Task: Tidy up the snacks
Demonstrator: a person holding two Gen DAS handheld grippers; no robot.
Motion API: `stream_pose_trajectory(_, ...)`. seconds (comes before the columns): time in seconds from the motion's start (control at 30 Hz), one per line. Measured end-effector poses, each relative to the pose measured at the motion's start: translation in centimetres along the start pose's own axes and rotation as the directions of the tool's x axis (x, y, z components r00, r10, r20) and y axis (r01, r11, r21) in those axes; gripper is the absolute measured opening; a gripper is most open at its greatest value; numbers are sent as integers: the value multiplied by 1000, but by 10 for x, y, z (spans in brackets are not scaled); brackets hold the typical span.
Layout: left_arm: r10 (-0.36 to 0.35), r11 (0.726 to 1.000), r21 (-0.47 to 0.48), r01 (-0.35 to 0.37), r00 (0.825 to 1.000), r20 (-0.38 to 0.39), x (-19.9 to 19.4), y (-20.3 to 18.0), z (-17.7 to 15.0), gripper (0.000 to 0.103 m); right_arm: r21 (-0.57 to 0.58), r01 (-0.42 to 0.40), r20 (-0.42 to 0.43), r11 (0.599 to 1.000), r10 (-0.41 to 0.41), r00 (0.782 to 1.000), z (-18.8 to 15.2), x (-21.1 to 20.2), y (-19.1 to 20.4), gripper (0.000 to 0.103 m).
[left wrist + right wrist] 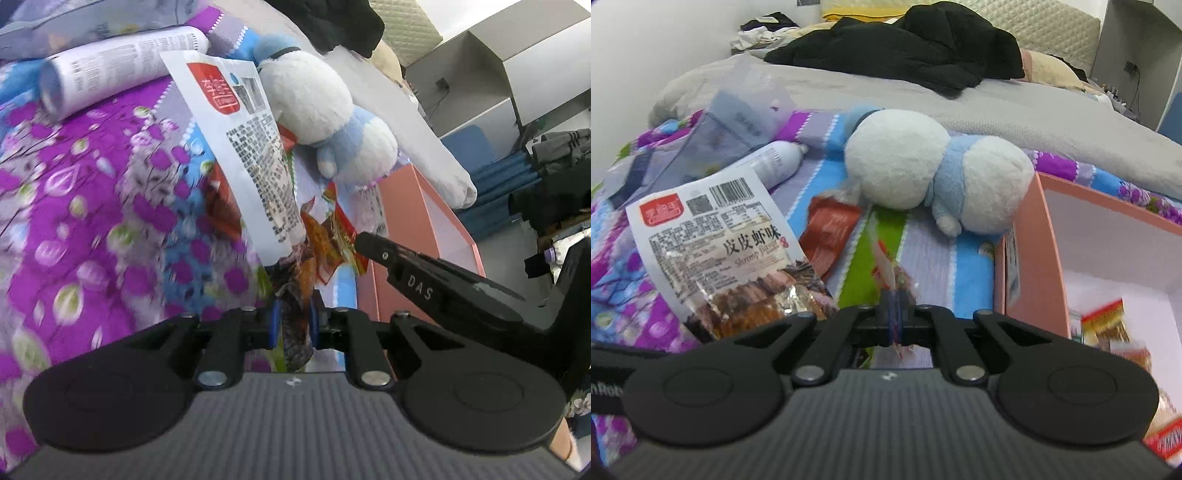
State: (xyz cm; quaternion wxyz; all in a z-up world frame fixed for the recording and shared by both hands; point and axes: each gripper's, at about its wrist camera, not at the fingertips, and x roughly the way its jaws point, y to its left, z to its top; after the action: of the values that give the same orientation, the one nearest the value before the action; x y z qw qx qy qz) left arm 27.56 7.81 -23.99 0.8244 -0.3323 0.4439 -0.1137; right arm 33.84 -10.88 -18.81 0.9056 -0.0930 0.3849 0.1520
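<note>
**Both grippers loaded, box at right**

Bedroom setting: a floral bedspread [923,254] is serving as the work surface, with a grey blanket behind.

- Left gripper [293,325] is pinching a large shrimp-flavour snack bag [243,155] by its lower edge; the bag is hanging up toward 12 o'clock in the left wrist view.
- Right gripper [895,321] is clamping a small thin packet [886,269] edge-on (print unreadable).
- Pink box [1034,258] is sitting at 3 o'clock of the right gripper, some snacks [1104,321] already inside.
- Red packet [831,232] is lying loose on the spread at 11 o'clock; plush toy [938,177] is touching the box corner.

Risk, judged: the thin packet is sitting shallow between the fingers and could be slipping out during the swing; the big bag may be snagging the box wall or the toy.
</note>
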Motion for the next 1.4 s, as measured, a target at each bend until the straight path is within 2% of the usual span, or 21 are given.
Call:
stream_pose_trajectory(0.27, 32, 999, 12, -32, 999, 1, -54, -4, -60, 18, -19, -37, -10, 999, 37, 999, -45, -55, 16, 4)
stream_pose_trajectory(0.57, 44, 999, 1, -44, 999, -18, -97, 3, -111, 18, -47, -61, -9, 997, 61, 998, -93, -106, 32, 4)
stream_pose_trajectory(0.63, 44, 999, -1, -44, 999, -30, -101, 5, -117, 18, -45, -65, -17, 997, 65, 998, -103, -113, 36, 4)
stream_pose_trajectory(0.9, 118, 993, -14, -120, 987, -105, -109, 24, -134, 19, -24, -95, -28, 995, 94, 995, -138, -124, 47, 5)
stream_pose_trajectory(1.1, 150, 987, -49, -155, 983, -105, -111, 32, -133, 20, 4, -145, -42, 989, 145, 988, -145, -117, 50, 7)
stream_pose_trajectory(1.17, 170, 983, -54, -176, 980, -102, -113, 33, -133, 24, 15, -156, -46, 988, 156, 987, -146, -115, 50, 7)
stream_pose_trajectory(1.27, 205, 975, -63, -212, 973, -107, -113, 33, -130, 36, 28, -181, -58, 983, 182, 982, -149, -112, 50, 8)
stream_pose_trajectory(1.33, 229, 967, -83, -239, 967, -114, -114, 35, -129, 56, 47, -199, -66, 979, 202, 977, -150, -110, 48, 8)
stream_pose_trajectory(1.4, 243, 961, -106, -255, 963, -115, -116, 37, -128, 65, 62, -217, -68, 974, 221, 973, -151, -109, 46, 9)
